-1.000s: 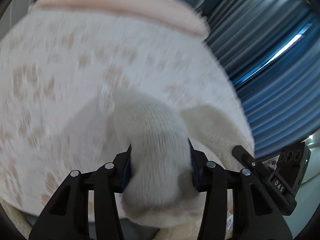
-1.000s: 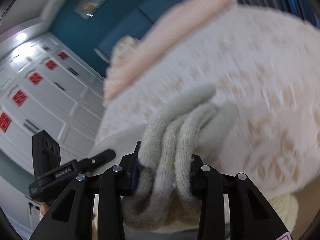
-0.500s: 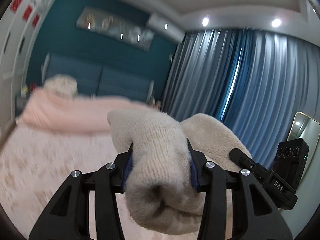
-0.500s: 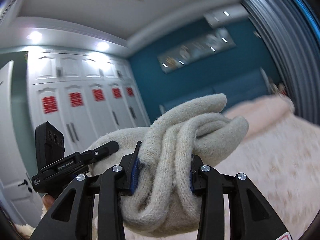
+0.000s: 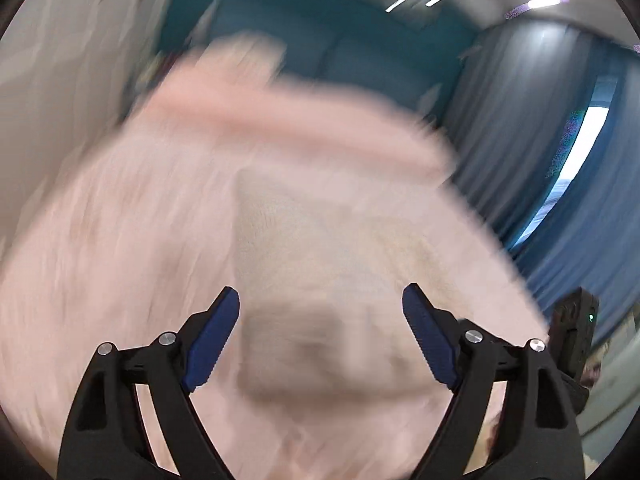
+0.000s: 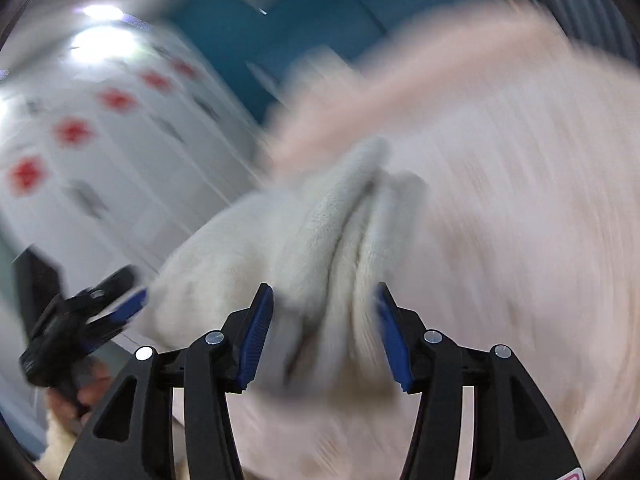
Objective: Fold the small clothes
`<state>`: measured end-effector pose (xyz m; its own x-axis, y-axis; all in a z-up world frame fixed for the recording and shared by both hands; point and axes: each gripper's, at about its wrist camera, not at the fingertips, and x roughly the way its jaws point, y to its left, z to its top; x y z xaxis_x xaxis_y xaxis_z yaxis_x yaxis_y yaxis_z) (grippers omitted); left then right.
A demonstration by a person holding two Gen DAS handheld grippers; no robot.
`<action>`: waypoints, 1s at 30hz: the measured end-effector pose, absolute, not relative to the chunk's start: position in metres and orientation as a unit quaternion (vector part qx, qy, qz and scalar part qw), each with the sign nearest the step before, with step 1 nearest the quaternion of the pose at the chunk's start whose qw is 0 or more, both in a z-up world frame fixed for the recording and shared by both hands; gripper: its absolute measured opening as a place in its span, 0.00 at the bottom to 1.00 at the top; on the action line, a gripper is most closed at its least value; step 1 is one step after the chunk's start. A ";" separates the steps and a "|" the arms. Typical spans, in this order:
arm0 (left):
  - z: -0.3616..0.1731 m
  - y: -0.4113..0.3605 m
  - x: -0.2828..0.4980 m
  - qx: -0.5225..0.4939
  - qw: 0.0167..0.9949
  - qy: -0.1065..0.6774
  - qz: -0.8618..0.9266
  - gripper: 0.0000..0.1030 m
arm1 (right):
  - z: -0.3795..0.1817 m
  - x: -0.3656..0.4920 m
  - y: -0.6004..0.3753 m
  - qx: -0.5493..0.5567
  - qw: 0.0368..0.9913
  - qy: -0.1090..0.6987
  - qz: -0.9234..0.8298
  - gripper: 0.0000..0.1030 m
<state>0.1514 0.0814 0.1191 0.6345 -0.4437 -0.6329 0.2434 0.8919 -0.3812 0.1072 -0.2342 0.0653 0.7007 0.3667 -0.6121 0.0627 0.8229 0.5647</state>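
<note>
Cream knit garment (image 6: 320, 232) sits bunched on the pink patterned bedspread (image 6: 520, 240), right in front of both cameras; in the left wrist view it's a pale blurred slab (image 5: 320, 264) between and beyond the blue pads. Left gripper (image 5: 320, 340): jaws spread wide, nothing pinched, fabric lies past the fingertips. Right gripper (image 6: 326, 336): jaws apart too, a ridge of knit folds runs into the gap, but the pads look clear of it on both sides, so I'd call it released, not gripping (motion blur is heavy, contact at the pad faces can't be ruled out). Left gripper also shows at the lower left of the right view (image 6: 116, 304), jaws spread, just beside the garment's left end. Judgement: this is a lay-down/release step, garment dropped onto the bed to be flattened and folded. To do it well: let the knit settle, then check the lie before re-gripping; right now it's a lump with several stacked ridges, not a flat panel. Take one single-layer edge per gripper, near opposite ends, and pull apart gently along the bedspread to flatten. Thick loose knit will likely stretch and drag, so pinch deep enough not to slip, low force. The pink blanket band (image 5: 304, 120) lies farther up the bed, toward the teal wall (image 5: 360, 52); work short of it. Risk: pads snagging the bedspread along with the garment.
</note>
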 end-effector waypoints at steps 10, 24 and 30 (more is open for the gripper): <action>-0.007 0.139 0.150 -0.273 0.822 0.487 -0.112 0.89 | -0.007 0.095 -0.257 0.318 0.832 0.455 0.023 0.72; -0.029 0.115 0.208 -0.268 0.808 0.506 -0.136 0.38 | 0.026 0.197 -0.185 0.222 0.859 0.450 0.106 0.36; -0.056 0.094 0.196 -0.195 0.813 0.535 -0.117 0.45 | -0.037 0.191 -0.220 0.214 0.816 0.535 0.045 0.43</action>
<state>0.1957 0.0940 -0.0556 0.3996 -0.3989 -0.8254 -0.0192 0.8965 -0.4425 0.1906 -0.2205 -0.0366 0.4239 0.3031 -0.8535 0.1549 0.9042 0.3980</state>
